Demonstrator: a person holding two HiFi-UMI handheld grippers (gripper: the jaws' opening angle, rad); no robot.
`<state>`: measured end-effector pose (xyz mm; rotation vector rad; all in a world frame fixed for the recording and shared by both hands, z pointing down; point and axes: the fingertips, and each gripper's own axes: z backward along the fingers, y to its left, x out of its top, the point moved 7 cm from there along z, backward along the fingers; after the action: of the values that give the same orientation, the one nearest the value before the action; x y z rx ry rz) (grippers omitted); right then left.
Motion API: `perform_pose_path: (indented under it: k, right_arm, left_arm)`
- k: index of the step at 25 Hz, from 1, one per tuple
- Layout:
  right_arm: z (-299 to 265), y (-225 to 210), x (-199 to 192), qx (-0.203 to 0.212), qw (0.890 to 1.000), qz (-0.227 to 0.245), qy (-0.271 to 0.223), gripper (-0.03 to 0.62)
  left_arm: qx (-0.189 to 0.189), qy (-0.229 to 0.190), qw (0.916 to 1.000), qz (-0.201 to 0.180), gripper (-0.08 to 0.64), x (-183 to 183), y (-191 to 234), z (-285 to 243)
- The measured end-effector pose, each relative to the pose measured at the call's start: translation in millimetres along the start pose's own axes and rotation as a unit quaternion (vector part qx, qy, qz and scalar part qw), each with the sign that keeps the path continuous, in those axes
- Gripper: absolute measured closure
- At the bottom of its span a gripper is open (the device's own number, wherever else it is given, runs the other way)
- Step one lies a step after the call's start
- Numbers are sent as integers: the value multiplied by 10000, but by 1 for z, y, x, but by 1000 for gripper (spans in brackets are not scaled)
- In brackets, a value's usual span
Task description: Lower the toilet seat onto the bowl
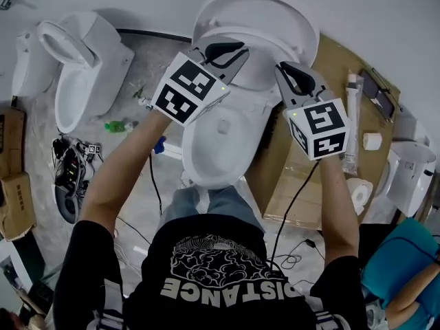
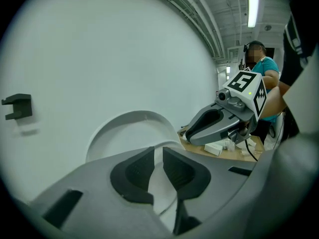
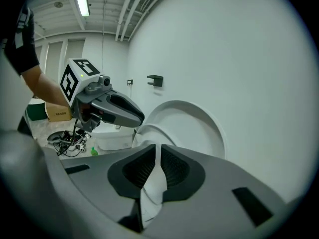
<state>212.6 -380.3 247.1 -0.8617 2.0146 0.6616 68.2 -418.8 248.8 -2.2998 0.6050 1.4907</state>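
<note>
Toilet seat (image 1: 258,66) raised, not on the bowl (image 1: 218,139) yet. It leans just in front of the upright lid (image 1: 275,9); the right gripper view shows a gap between the two. Both claws are at the seat's top rim, one on each side.

Left claw (image 2: 158,154): jaws a little apart, thin white seat edge sits in the gap, pads (image 2: 137,171) not seen pressing on it, so nothing gripped.

Right claw (image 3: 157,157): jaws nearly together, clamped on the seat edge, white rim runs straight down between the ribbed pads (image 3: 173,171).

Marker cubes on both grippers face up toward the head camera. Person stands right at the bowl's front, arms stretched forward, black T-shirt with white print.

Bowl is white and open, on the grey floor (image 1: 137,60) against the white wall (image 1: 385,12). Second white toilet (image 1: 82,67) stands well to the left. Green bottle (image 1: 121,125) lies on the floor between the two toilets. Tangle of cables (image 1: 69,167) and black gear lower left, cardboard box (image 1: 15,198) at the left edge.

Brown board (image 1: 340,64) lies on the floor just right of the toilet, with a white tube (image 1: 353,115) and a paper roll (image 1: 372,141) on or beside it; cannot tell which. Another person in a teal top (image 1: 405,270) is at the lower right corner. Small black bracket (image 3: 155,80) sits on the wall above and left of the lid in the right gripper view.
</note>
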Motion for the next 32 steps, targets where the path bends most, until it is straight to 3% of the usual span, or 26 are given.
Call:
perform_pose_path:
  k: [3, 13, 15, 19, 24, 26, 32]
  right_arm:
    - [-7, -13, 0, 35, 9999, 157, 39, 569]
    - [-33, -42, -2, 265, 9981, 494, 238, 485]
    - [-40, -47, -5, 325, 9976, 525, 305, 451]
    - [-53, -54, -9, 341, 9964, 629, 462, 443]
    - [-63, -54, -9, 471, 9952, 636, 576, 450]
    - [-62, -54, -9, 445, 9955, 605, 586, 482]
    - [-51, -41, -9, 332, 9953, 699, 589, 486]
  left_arm:
    - [-10, 154, 9995, -259, 477, -1, 13, -11]
    - [-264, 669, 9915, -1082, 426, -14, 53, -39]
    - [-336, 754, 9899, -1155, 422, -16, 55, -43]
    - [-367, 848, 9881, -1231, 420, -22, 57, -49]
    - [-321, 912, 9877, -1227, 426, -22, 61, -52]
    - [-322, 963, 9864, -1292, 434, -21, 58, -50]
    - [-411, 1036, 9841, -1384, 439, -21, 47, -39]
